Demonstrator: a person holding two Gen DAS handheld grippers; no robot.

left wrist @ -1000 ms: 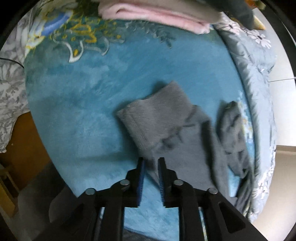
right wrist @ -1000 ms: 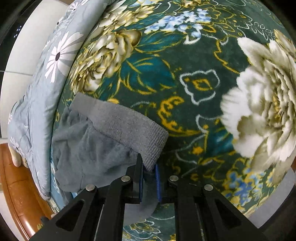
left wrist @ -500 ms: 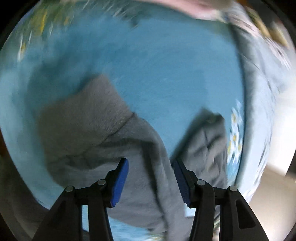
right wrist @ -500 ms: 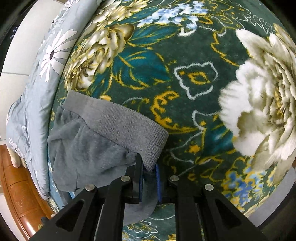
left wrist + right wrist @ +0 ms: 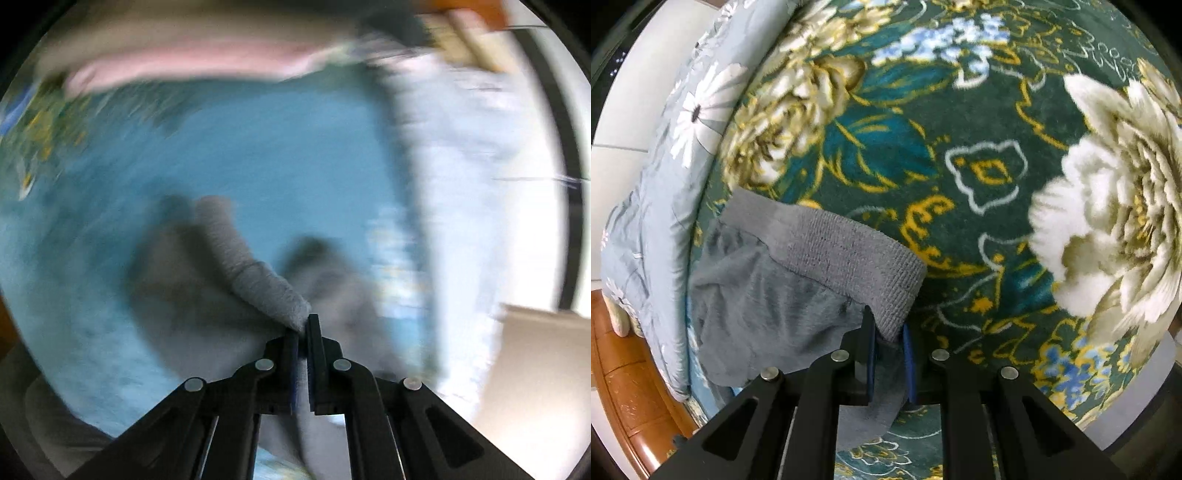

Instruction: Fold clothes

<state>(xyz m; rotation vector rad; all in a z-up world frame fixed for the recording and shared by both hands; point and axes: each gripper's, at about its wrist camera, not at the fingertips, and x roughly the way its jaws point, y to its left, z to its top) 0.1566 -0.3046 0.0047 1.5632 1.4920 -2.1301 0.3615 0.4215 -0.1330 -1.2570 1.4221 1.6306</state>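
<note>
Half a second back the left gripper (image 5: 303, 332) stood wide open over the grey garment (image 5: 266, 284); its jaws are now nearly closed, pinching a ribbed edge of that cloth. On the other side, the right gripper (image 5: 888, 334) has not shifted, jaws narrow and clamped on the ribbed waistband (image 5: 849, 251).

That garment (image 5: 764, 306) lies crumpled on a bed, spread over a plush blanket (image 5: 960, 147) that is dark green with big cream and gold flowers on one side and plain blue (image 5: 258, 147) on the other. A pale blue quilt (image 5: 665, 184) with white daisies lines the bed's edge, and a folded pink cloth (image 5: 192, 62) lies at the far end, blurred. Brown wood (image 5: 624, 387) shows below the mattress, beside pale floor tiles (image 5: 628, 103). No readable writing shows anywhere.
</note>
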